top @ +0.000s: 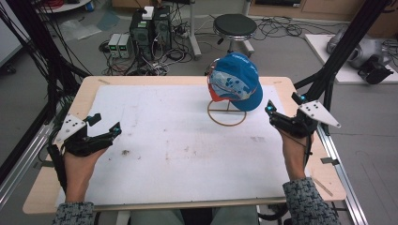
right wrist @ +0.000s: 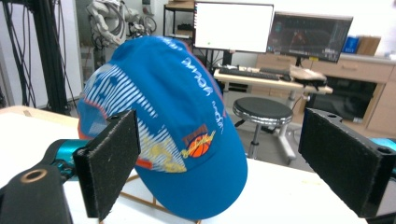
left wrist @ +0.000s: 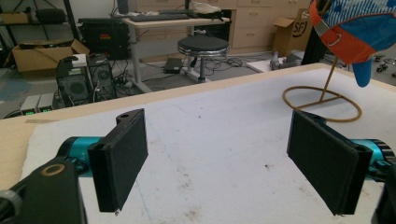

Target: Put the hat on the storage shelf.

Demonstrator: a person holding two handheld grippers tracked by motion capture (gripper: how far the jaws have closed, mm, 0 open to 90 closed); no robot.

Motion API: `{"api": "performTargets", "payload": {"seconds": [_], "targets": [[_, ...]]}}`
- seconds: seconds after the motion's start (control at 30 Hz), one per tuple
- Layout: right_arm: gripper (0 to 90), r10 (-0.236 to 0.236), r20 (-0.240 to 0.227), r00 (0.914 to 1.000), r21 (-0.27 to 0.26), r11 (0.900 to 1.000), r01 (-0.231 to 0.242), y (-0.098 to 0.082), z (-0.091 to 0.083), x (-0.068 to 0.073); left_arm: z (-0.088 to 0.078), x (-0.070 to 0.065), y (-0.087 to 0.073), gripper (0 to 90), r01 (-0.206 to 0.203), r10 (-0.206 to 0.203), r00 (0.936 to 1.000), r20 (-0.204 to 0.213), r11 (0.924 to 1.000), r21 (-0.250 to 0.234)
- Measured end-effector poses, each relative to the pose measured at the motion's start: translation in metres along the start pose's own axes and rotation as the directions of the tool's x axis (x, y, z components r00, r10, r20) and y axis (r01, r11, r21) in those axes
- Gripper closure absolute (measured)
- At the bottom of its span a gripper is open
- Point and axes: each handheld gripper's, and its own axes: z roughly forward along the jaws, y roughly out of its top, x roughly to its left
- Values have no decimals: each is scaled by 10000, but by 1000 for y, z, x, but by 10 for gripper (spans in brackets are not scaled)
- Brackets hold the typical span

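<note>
You have one blue baseball cap with white stripes and an orange strap (top: 236,82) in the upper middle of the high view, hanging tilted on one thin wooden stand with a ring base (top: 227,115), which rests on the white mat (top: 178,154) covering the wooden table (top: 40,185). Your two grippers sit low in that view: the left gripper (top: 104,124) at the left edge of the mat, the right gripper (top: 284,107) at the right, just beside the cap's brim. Both stand wide open and hold nothing. In the right gripper view the cap (right wrist: 177,135) fills the centre between the two black pads. In the left gripper view it shows at the upper right (left wrist: 357,28), well apart.
</note>
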Motion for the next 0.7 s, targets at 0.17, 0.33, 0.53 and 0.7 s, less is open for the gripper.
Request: {"api": "performTargets", "payload": {"seconds": [0.17, 0.33, 0.53, 0.7], "targets": [[119, -49, -286, 9996, 81, 10000, 52, -18, -4, 8, 0, 1, -1, 204, 8, -8, 10000, -36, 10000, 23], [119, -33, -383, 9993, 259, 9997, 43, -32, -6, 12, 0, 1, -1, 204, 15, -15, 10000, -52, 10000, 35], [119, 224, -367, 9991, 198, 9996, -217, -34, -7, 12, 1, 2, -3, 204, 13, -12, 10000, -79, 10000, 98], [119, 222, -422, 9989, 153, 9997, -216, -35, -10, 12, 1, 2, -3, 204, -8, 10, 9999, -105, 9999, 121]]}}
